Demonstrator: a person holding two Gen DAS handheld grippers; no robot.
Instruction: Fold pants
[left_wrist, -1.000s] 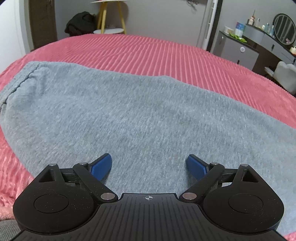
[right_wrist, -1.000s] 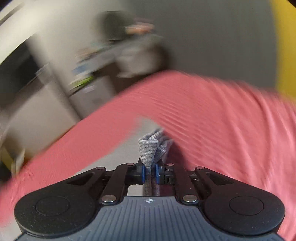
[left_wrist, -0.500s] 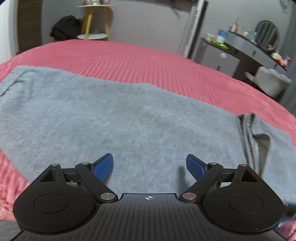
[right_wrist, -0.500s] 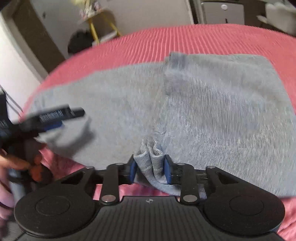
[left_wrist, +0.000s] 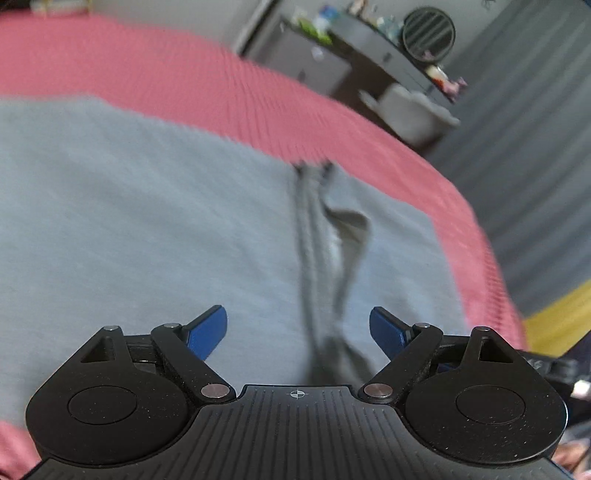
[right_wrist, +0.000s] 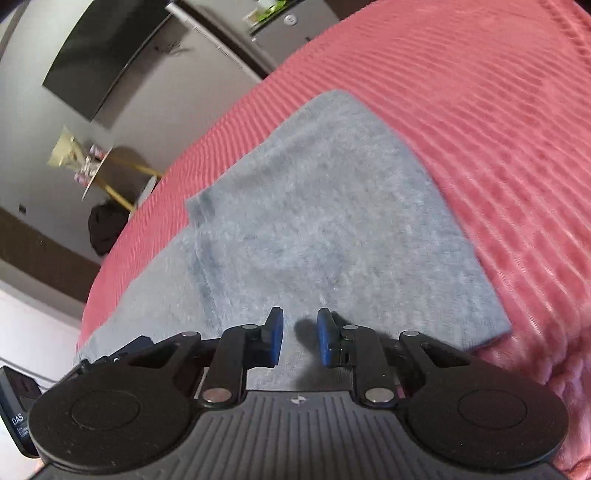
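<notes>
The grey pants (left_wrist: 147, 229) lie spread on the pink ribbed bedspread (left_wrist: 184, 74). A folded-over part with a bunched dark seam (left_wrist: 314, 240) lies at the right of the left wrist view. My left gripper (left_wrist: 298, 328) is wide open and empty just above the cloth near that seam. In the right wrist view the pants (right_wrist: 314, 221) show a folded top layer with a hem edge (right_wrist: 201, 229). My right gripper (right_wrist: 300, 336) is narrowly open with nothing between its pads, low over the cloth.
The bedspread (right_wrist: 498, 129) surrounds the pants. A dresser with a round mirror (left_wrist: 428, 33) and a white chair (left_wrist: 410, 110) stand beyond the bed. A yellow-legged stool (right_wrist: 110, 173) and a dark bundle (right_wrist: 105, 229) are by the wall.
My right gripper has let go of the bunched pants edge, which now lies folded over on the pants. The left gripper has swung right, staying open.
</notes>
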